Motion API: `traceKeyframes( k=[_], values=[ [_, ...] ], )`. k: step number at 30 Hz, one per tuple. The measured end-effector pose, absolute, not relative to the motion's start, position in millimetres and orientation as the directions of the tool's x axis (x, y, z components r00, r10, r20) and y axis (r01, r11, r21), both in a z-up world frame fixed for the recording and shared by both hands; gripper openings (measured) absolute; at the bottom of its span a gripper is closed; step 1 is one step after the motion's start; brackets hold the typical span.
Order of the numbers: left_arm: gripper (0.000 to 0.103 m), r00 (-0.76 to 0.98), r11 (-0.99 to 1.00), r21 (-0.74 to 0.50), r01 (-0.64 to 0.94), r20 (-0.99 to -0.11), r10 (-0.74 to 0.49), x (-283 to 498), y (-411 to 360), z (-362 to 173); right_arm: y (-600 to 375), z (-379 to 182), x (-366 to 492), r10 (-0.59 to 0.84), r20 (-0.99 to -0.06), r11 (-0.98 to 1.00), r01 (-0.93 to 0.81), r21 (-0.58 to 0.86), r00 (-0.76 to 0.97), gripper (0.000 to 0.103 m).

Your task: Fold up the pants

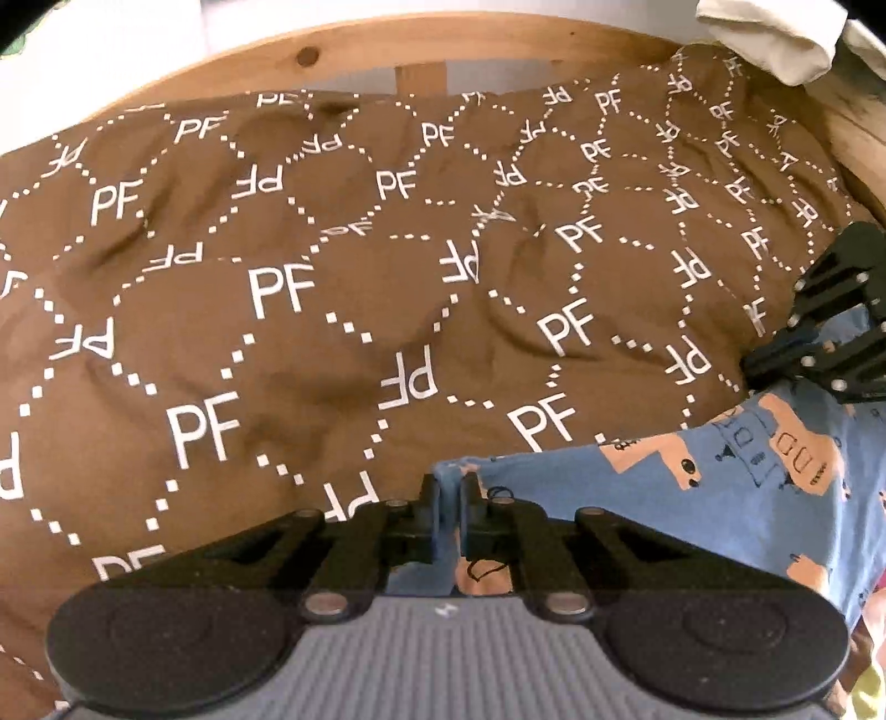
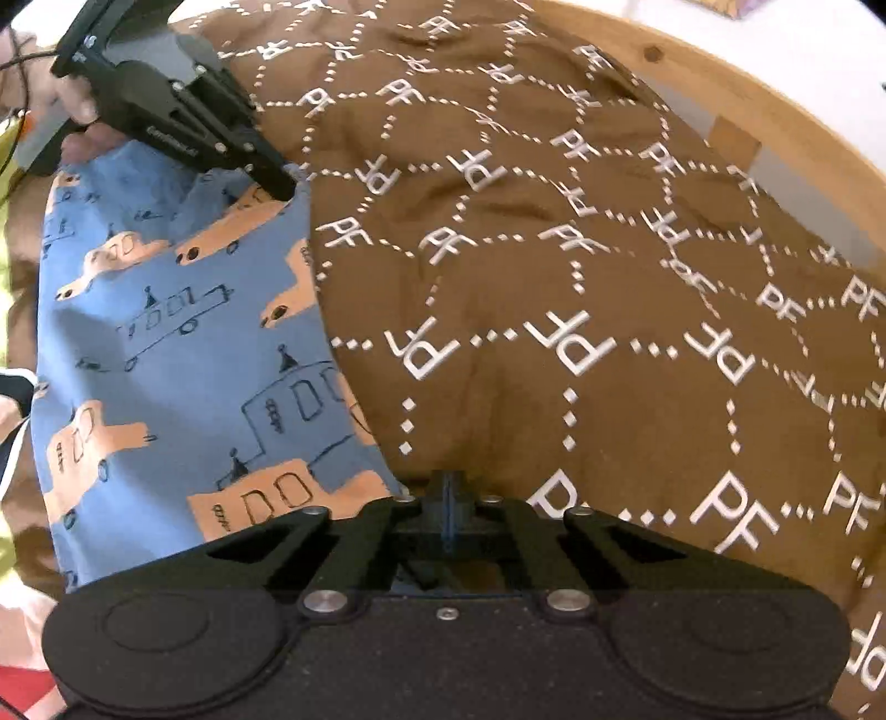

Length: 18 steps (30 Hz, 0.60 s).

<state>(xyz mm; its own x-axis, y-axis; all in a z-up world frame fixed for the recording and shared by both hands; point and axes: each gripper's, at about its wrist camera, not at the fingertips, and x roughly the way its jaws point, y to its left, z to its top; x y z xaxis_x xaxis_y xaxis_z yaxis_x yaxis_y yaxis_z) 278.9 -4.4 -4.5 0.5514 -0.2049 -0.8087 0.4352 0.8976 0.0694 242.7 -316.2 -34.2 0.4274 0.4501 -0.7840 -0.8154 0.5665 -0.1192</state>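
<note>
Pants [image 2: 183, 354] on "PF"-printed blanket [image 2: 554, 277]

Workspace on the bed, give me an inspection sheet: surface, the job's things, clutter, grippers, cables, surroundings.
Surface: brown duvet printed with white PF letters and dotted hexagons, rumpled.
Job's things: blue pants with orange vehicle print, spread on the duvet, one edge held at both ends.
Clutter: white cloth at the far corner of the bed.
Grippers: left hand-held gripper shut on the pants' edge; right hand-held gripper shut on a thin blue edge of the pants.
Cables: thin dark cable by the hand holding the left hand-held gripper.
Surroundings: wooden bed frame along the far side, white wall behind it.
</note>
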Motion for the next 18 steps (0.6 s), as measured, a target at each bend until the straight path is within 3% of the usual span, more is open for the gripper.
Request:
traceKeyframes(
  k=[3,6,8,9,11,18],
  values=[
    [0.007,0.552,0.898,0.07,0.435,-0.809,-0.205,279.0,-4.3,-3.2,-321.7,-18.2,235.0,0.533,-0.76,0.535,-0.844,-0.038,0.371,0.036],
    [0.007,0.556,0.895,0.077,0.44,-0.805,-0.205,276.9,-3.8,-2.4,-317.2,-18.7,231.1,0.525,-0.8,0.473,-0.881,-0.011,0.292,0.042],
    [0.007,0.561,0.894,0.081,0.44,-0.802,-0.203,275.5,-4.7,-1.4,-310.4,-33.3,231.7,0.465,-0.845,0.455,-0.89,-0.031,0.267,0.035],
    [0.007,0.564,0.895,0.082,0.439,-0.801,-0.203,275.2,-5.0,-1.0,-308.3,-38.2,230.6,0.445,-0.851,0.456,-0.888,-0.054,0.28,0.02],
    [0.007,0.569,0.899,0.081,0.431,-0.797,-0.202,273.5,-5.0,0.4,-308.6,-38.4,230.2,0.438,-0.84,0.477,-0.875,-0.086,0.321,0.005],
    [0.008,0.565,0.906,0.08,0.415,-0.803,-0.188,280.7,-6.1,-11.0,-315.8,-42.2,235.2,0.433,-0.807,0.577,-0.811,-0.093,0.401,0.005]
  ],
)
